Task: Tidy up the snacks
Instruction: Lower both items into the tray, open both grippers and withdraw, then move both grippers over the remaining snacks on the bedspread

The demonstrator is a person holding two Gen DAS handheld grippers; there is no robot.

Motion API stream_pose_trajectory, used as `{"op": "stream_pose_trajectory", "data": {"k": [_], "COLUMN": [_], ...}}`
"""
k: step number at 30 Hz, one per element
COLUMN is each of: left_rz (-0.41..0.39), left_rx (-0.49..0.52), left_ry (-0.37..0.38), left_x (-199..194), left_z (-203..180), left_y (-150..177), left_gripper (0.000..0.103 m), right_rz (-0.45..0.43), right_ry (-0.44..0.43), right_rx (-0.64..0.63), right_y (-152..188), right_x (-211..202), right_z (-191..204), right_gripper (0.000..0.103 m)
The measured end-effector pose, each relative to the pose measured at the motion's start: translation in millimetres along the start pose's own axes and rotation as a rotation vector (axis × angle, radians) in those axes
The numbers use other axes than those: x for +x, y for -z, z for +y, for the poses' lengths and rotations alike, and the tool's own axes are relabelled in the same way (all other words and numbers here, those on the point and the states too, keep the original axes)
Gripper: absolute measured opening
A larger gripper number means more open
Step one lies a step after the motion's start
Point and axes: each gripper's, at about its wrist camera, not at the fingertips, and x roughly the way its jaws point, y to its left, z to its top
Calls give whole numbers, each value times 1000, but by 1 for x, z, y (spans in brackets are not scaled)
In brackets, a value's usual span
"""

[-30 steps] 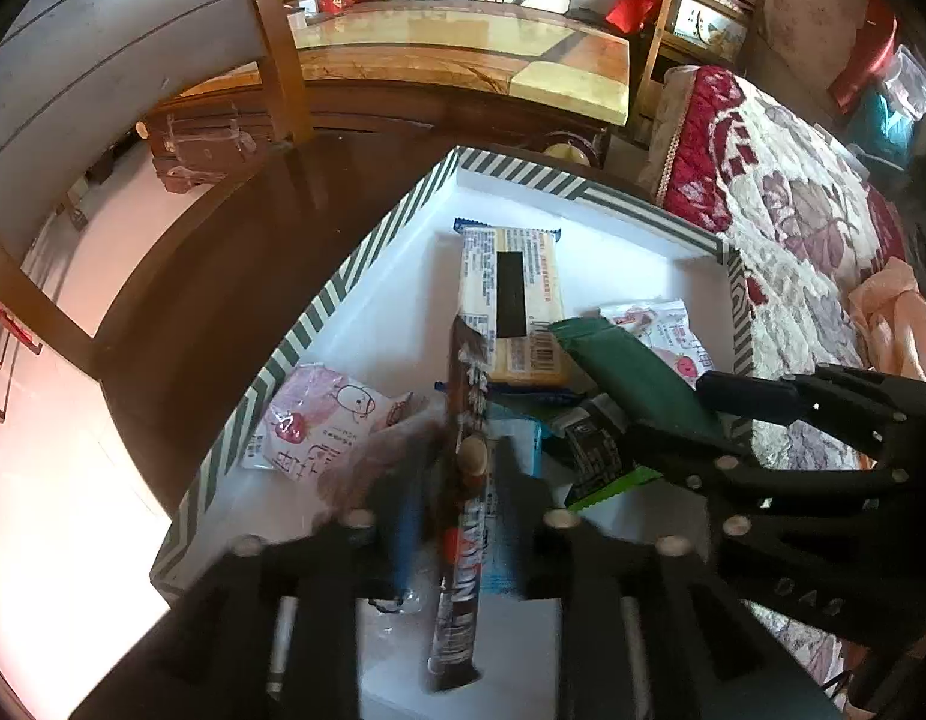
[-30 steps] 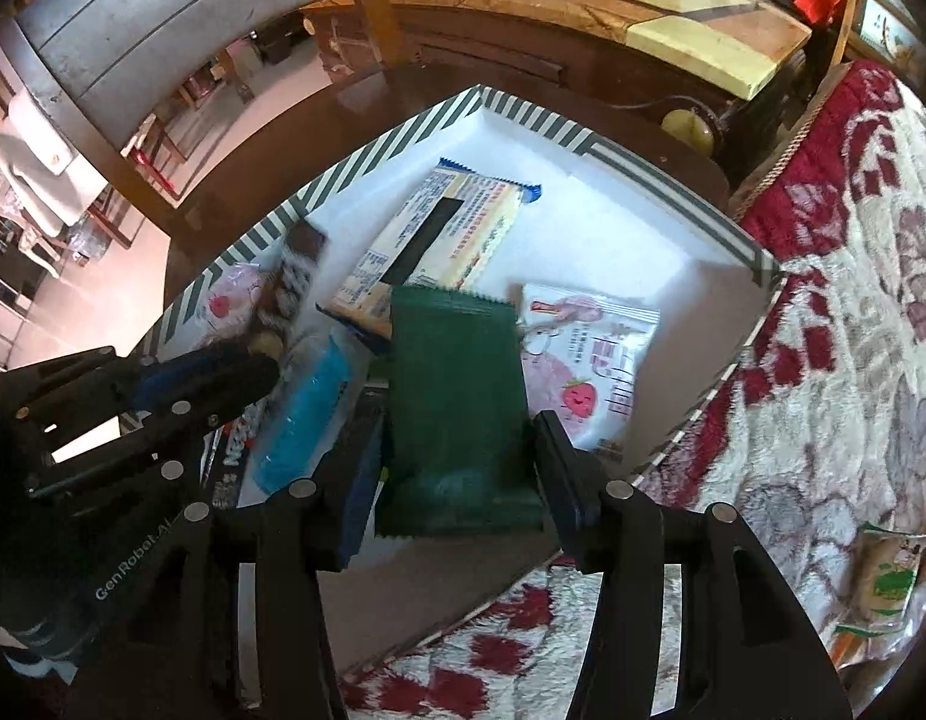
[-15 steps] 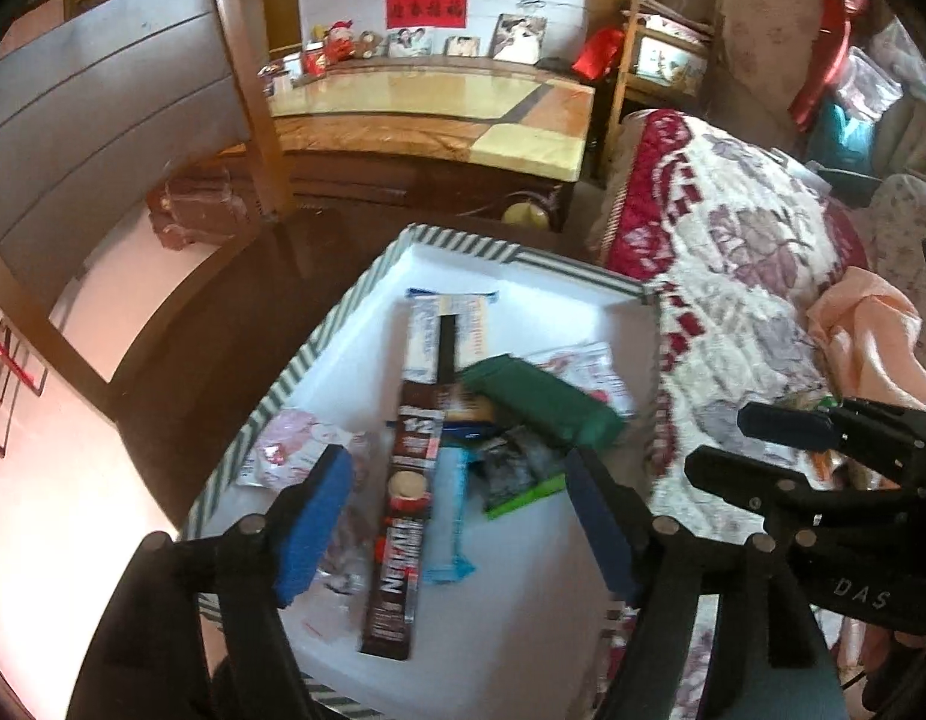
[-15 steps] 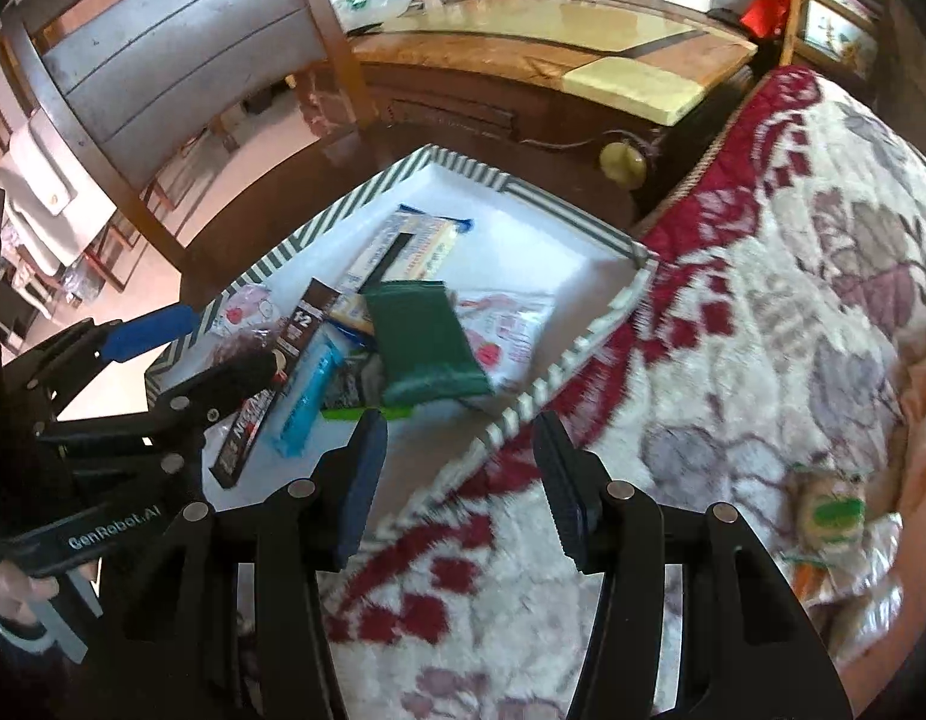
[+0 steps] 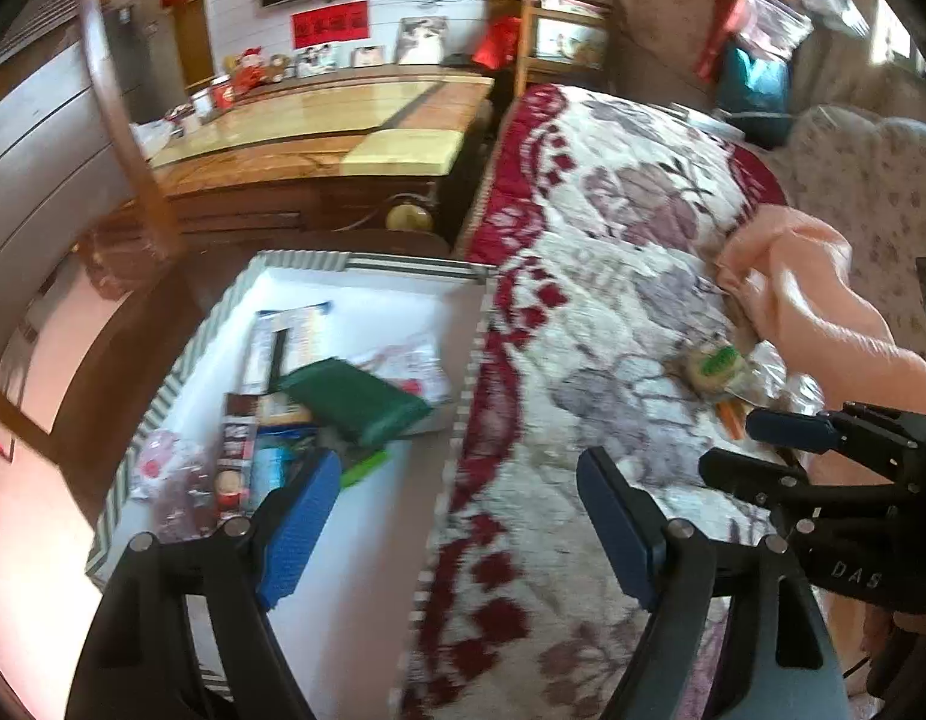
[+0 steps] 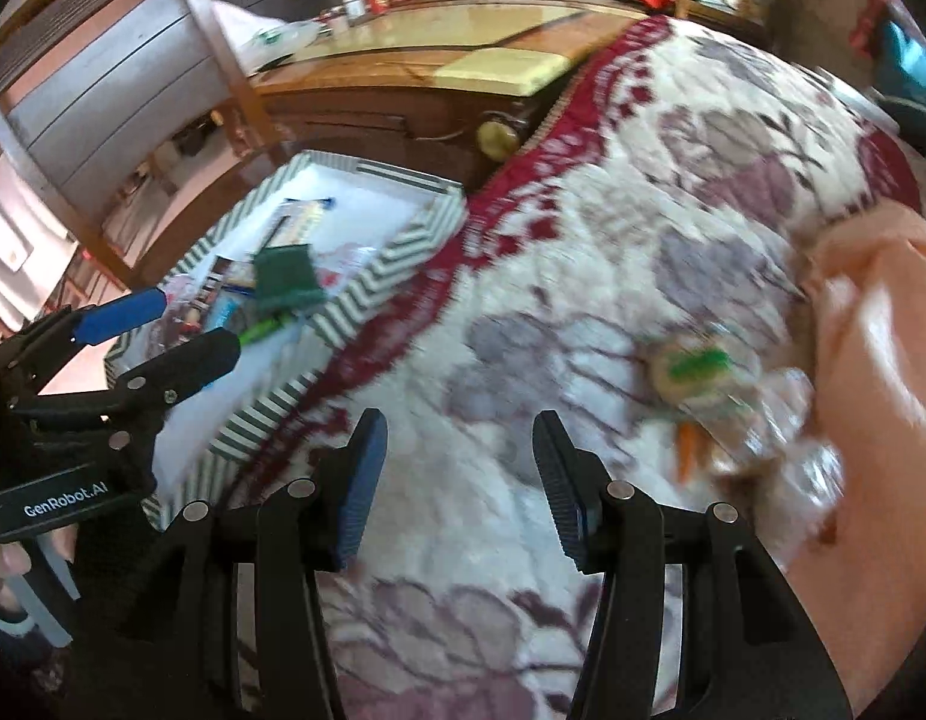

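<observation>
We see floral quilt (image 6: 583,276) beside striped tray (image 5: 222,324); left gripper (image 5: 444,516) jaws opening, empty; right gripper (image 6: 459,480) jaws apart, empty.

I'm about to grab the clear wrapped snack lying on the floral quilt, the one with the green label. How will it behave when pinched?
The clear-wrapped snack looks crinkly and loose, so the film will likely crumple and may slip. The round pieces inside could crack if squeezed. On the soft floral quilt it probably sinks when pushed. The right gripper is empty.

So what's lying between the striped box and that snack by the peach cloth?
Only bare floral quilt between the box and the snack, in both wrist views.
</observation>
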Motion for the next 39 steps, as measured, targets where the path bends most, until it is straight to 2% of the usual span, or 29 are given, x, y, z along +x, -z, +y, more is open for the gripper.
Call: {"op": "stream_pose_trajectory", "data": {"k": [6, 9, 14, 20, 30, 35, 39], "left_rz": [23, 44, 81, 121, 178, 210, 269], "left_rx": [41, 59, 83, 89, 30, 37, 88], "left_ry": [35, 61, 98, 142, 236, 229, 161], "left_x": [8, 16, 29, 49, 90, 116, 145], "left_z": [-31, -45, -69, -93, -128, -154, -174], "left_y": [-2, -4, -8, -20, -56, -74, -79], "left_gripper": [83, 83, 83, 85, 86, 88, 88], "right_rz": [-10, -10, -5, 5, 21, 23, 31], "right_ry": [38, 70, 90, 95, 88, 79, 69], "right_rx": [91, 122, 205, 242, 282, 293, 291], "right_y": [21, 31, 46, 53, 62, 64, 64], "right_x": [-17, -23, -26, -23, -19, -19, -18], "right_z": [-45, -66, -101, -120, -139, -145, -146], "right_gripper": [51, 59, 59, 59, 59, 59, 59]}}
